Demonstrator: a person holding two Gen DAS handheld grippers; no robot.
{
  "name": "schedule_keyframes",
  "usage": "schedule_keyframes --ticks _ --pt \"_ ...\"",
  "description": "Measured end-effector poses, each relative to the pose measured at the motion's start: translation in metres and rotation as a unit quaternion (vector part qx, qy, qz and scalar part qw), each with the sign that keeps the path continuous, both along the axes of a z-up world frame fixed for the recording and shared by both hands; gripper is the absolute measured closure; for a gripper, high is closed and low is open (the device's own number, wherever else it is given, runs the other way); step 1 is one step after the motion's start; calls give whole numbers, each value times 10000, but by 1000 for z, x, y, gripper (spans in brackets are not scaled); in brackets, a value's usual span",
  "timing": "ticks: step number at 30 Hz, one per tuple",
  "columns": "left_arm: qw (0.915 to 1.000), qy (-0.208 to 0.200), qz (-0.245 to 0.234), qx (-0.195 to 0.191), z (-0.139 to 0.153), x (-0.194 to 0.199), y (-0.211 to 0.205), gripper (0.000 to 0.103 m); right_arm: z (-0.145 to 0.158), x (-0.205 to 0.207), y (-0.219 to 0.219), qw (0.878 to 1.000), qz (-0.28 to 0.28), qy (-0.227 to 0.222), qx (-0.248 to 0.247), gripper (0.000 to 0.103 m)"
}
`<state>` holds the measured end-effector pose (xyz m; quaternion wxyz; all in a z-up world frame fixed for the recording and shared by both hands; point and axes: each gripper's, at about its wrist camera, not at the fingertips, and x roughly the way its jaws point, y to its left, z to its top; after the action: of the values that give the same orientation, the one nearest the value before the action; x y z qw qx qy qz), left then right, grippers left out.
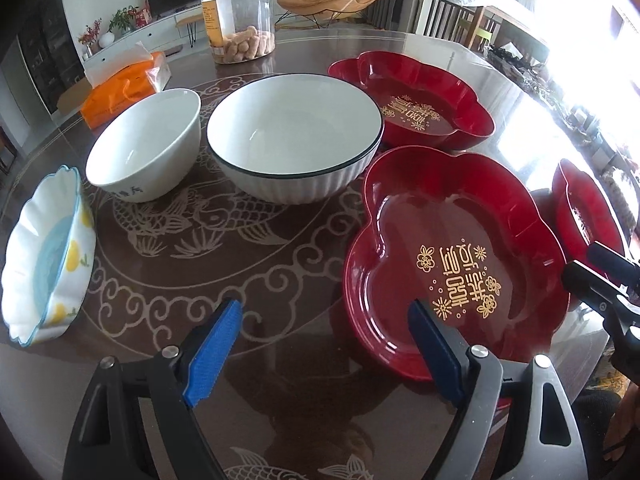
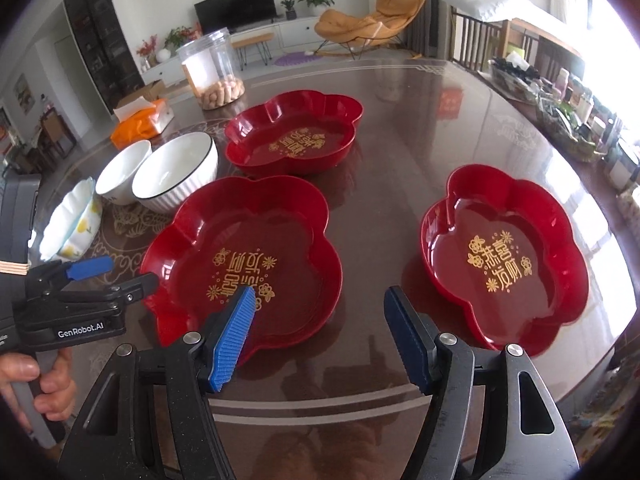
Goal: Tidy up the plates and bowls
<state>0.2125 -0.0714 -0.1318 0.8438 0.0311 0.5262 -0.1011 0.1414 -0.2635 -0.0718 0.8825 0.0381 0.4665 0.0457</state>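
Three red flower-shaped plates with gold characters lie on the dark table (image 2: 400, 140): one near left (image 2: 240, 240), one far (image 2: 294, 136), one near right (image 2: 504, 256). Left of them stand a big white ribbed bowl (image 1: 294, 136), a small white bowl (image 1: 144, 144) and a scalloped lemon-pattern dish (image 1: 44, 256). My left gripper (image 1: 325, 306) hangs open over bare table, its right finger at the left rim of the near-left plate (image 1: 456, 256). My right gripper (image 2: 320, 292) is open and holds nothing, above the gap between the two near plates.
A clear plastic jar (image 1: 240, 16) with snacks and an orange tissue pack (image 1: 124, 88) sit at the table's far left. Clutter (image 2: 560, 120) lines the table's right edge. A hand (image 2: 40, 380) grips the left tool's handle. The right tool (image 1: 600, 280) shows at the left view's edge.
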Motion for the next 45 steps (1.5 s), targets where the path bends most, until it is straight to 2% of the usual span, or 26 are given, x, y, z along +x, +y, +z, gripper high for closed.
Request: schedule_keyframes --ticks 4,6,8,9,10,12,15,22,27,32,37,45 --pt "9998 171 -84 -78 -9 9 -9 38 -21 22 -1 9993 129 302 153 34" --pt "9995 254 -106 -149 -13 11 -11 61 -30 29 -1 9989 175 414 140 37" --pt "9989 281 -144 -347 -14 12 -10 73 -37 32 -3 9983 195 525 184 72" --pt "9986 291 -177 -393 -14 12 -11 80 -40 33 -4 9980 171 572 214 79" --pt "9985 296 -219 -410 -14 11 -11 83 -40 32 -6 9980 130 583 202 84" --pt "9985 307 -241 -380 -13 7 -11 85 -39 27 -8 9979 81 584 258 90" --pt "9982 271 -302 -450 -7 -9 -7 86 -32 12 -11 9977 39 558 391 91" --pt "9968 -216 -508 -580 45 -39 -23 86 6 -28 -21 9983 -113 88 570 91" --pt "9907 -575 -969 -768 87 -22 -80 86 49 -38 -60 9966 -508 -397 503 91" --pt "9808 -881 -1552 -787 111 5 -159 86 78 -27 -118 9920 -1043 -705 110 91" --pt "9760 -780 -1897 -729 98 23 -216 86 74 -17 -167 9862 -1510 -679 -64 91" --pt "9774 -397 -2046 -357 46 24 -253 86 20 -16 -208 9821 -1863 -254 101 91"
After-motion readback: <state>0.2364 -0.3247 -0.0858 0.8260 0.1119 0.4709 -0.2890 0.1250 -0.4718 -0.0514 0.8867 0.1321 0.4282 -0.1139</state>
